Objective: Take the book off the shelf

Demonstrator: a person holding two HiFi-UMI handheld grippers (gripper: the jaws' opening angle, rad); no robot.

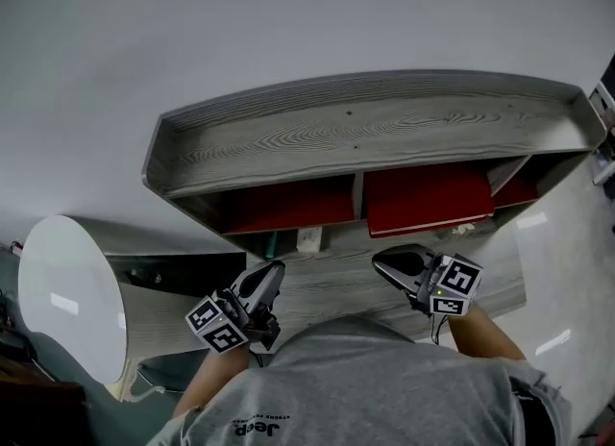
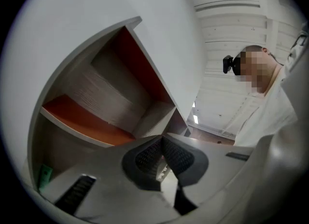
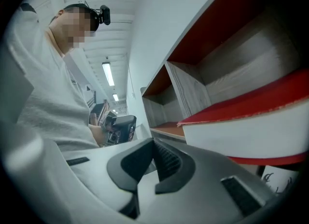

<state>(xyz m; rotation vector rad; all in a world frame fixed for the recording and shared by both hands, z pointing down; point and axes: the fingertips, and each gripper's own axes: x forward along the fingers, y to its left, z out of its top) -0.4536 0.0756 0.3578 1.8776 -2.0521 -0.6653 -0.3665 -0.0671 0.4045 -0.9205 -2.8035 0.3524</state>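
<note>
Left gripper (image 1: 273, 273): jaws pressed together, nothing between them, tips facing the left red-lined compartment of the grey wood-grain shelf unit (image 1: 365, 136). Right gripper (image 1: 381, 261): jaws together too, nothing held. The thick red-covered book with a white page block (image 1: 428, 199) lies flat in the compartment ahead of the right gripper, slightly right of its tips and apart from them.

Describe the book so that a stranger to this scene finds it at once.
Find the grey wood-grain shelf against the white wall. The book lies flat in the right of its two red-lined compartments. Only it shows white page edges under a red cover.
</note>
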